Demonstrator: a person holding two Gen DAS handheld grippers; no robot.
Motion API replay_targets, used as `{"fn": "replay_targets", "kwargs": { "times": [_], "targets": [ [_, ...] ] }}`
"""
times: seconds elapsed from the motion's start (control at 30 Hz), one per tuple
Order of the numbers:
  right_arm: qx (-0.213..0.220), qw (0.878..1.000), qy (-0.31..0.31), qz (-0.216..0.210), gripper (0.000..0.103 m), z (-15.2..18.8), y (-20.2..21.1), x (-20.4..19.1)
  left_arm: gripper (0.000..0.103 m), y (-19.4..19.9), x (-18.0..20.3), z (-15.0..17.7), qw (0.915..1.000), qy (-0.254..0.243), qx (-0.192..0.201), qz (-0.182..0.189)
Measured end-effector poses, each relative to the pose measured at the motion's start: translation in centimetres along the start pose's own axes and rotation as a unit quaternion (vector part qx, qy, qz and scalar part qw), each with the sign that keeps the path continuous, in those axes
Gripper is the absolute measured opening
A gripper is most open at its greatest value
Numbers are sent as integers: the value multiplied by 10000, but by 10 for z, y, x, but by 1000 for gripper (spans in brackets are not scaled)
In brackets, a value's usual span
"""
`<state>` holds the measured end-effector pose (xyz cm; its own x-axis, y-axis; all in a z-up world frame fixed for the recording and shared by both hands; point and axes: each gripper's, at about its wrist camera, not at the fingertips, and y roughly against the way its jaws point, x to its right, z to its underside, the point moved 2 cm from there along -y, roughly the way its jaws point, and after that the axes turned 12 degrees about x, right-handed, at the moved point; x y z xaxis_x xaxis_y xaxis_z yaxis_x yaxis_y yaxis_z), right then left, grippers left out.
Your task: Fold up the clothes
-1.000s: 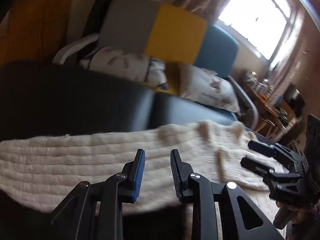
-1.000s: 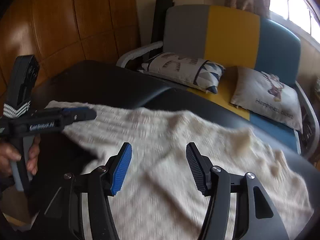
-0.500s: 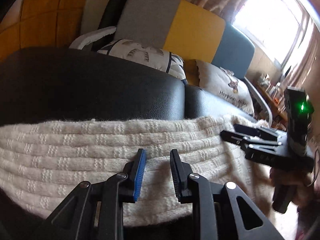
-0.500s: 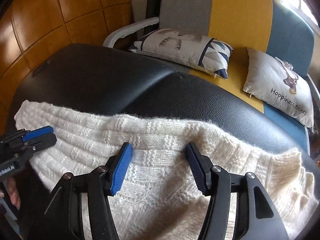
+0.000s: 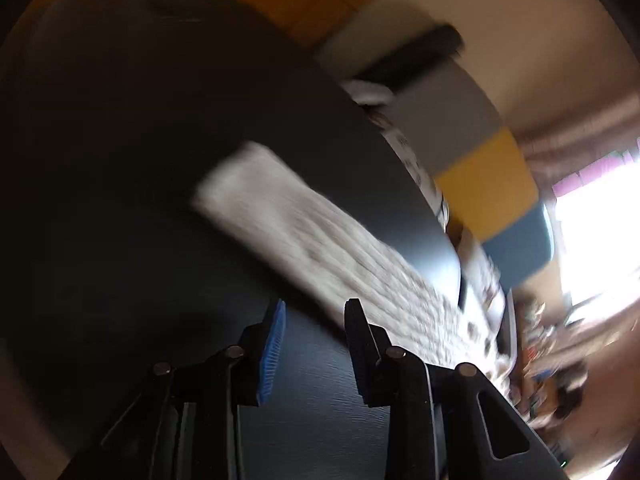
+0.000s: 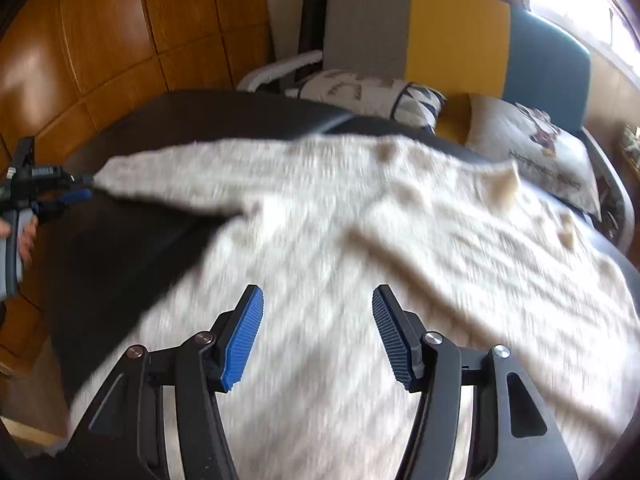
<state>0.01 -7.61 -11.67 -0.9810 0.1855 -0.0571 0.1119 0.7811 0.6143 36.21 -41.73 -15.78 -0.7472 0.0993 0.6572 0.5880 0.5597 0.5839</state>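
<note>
The left gripper [image 5: 314, 328] has its jaws just opening, nothing between them, now off the knit it hovered over a second ago and aimed at the sleeve [image 5: 280, 216] stretched across the black table [image 5: 120, 140]. The right gripper [image 6: 318, 320] hangs open and empty over the cream sweater [image 6: 360, 240]; I'd say the sleeve fold is next.

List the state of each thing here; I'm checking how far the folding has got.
Sweater: unfolded, spread on the black table, one sleeve stretched out sideways.
Left gripper: open, jaws have just been opening, nothing between them.
Right gripper: open above the sweater's body, gripping nothing.
Printed pillow: lying on the sofa.
</note>
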Motion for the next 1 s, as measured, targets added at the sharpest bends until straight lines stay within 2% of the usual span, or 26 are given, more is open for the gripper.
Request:
{"fn": "replay_targets", "kwargs": {
  "times": [0.17, 0.33, 0.67, 1.0],
  "targets": [
    [-64, 9999, -21, 149, 60, 20, 23, -10, 31, 4, -27, -18, 9983, 572, 52, 24],
    [-244, 9993, 149, 242, 60, 34, 28, -22, 31, -7, -28, -18, 9966, 822, -86, 40],
    [-378, 9987, 111, 322, 60, 53, 34, -28, 33, -22, -33, -15, 9906, 1364, -51, 89],
    [-336, 9986, 84, 407, 61, 58, 33, -27, 29, -24, -40, -19, 9892, 1465, 69, -29]
  ]
}}
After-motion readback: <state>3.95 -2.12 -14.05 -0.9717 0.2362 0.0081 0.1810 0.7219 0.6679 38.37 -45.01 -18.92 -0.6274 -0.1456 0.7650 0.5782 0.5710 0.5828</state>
